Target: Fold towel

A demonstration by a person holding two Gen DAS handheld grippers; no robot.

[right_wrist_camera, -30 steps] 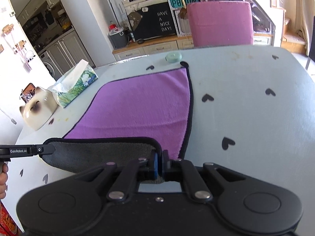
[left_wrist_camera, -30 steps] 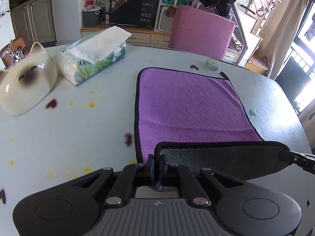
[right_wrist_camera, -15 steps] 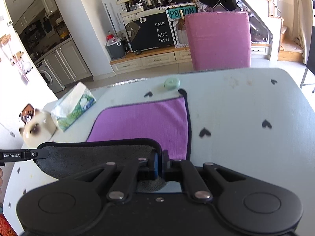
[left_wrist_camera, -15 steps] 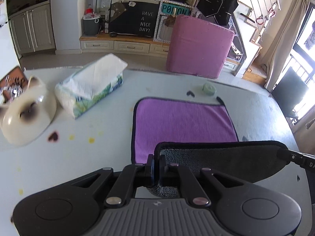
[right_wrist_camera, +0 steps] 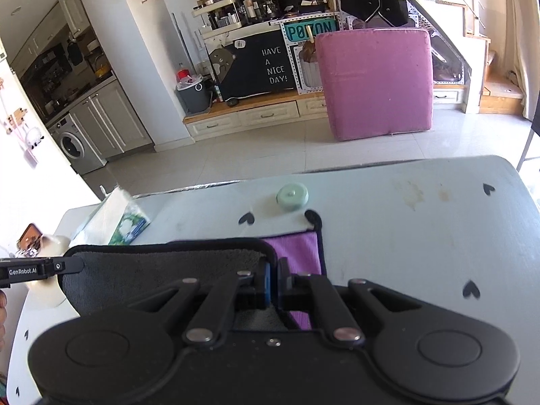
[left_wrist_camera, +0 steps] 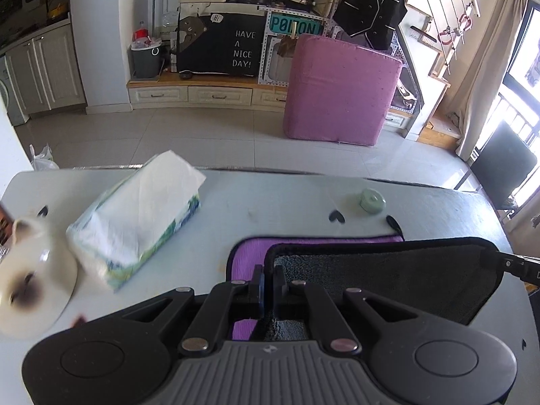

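Left claw (left_wrist_camera: 269, 281): jaws pinched together on the near left corner of the towel (left_wrist_camera: 388, 280); the black hem runs up between the pads.
Right claw (right_wrist_camera: 274, 278): jaws likewise pressed narrow, holding the near right corner of the towel (right_wrist_camera: 162, 270).
Claws together: each shows in the other's view as a thin black arm at the far end of the lifted edge, the right claw (left_wrist_camera: 513, 265) at the right of the left view, the left claw (right_wrist_camera: 40, 270) at the left of the right view.
Towel: its near edge is raised off the table (left_wrist_camera: 270, 199) and stretched level between the two claws, grey underside facing the cameras. The purple face lies flat below and beyond it; only a strip by each far corner shows past the lifted part. A black loop sticks out from the far right corner.
Disc (left_wrist_camera: 372, 200): pale green, round, on the table just beyond the towel's far right corner, apart from it.
Tissues (left_wrist_camera: 138, 216): soft pack with a white sheet on top, left of the towel, well apart.
Cat dish (left_wrist_camera: 33, 290): cream, blurred, at the left edge beside the tissues.
Table: pale, dotted with small black hearts.
Cushion (left_wrist_camera: 341, 87): pink block standing on the floor beyond the table.
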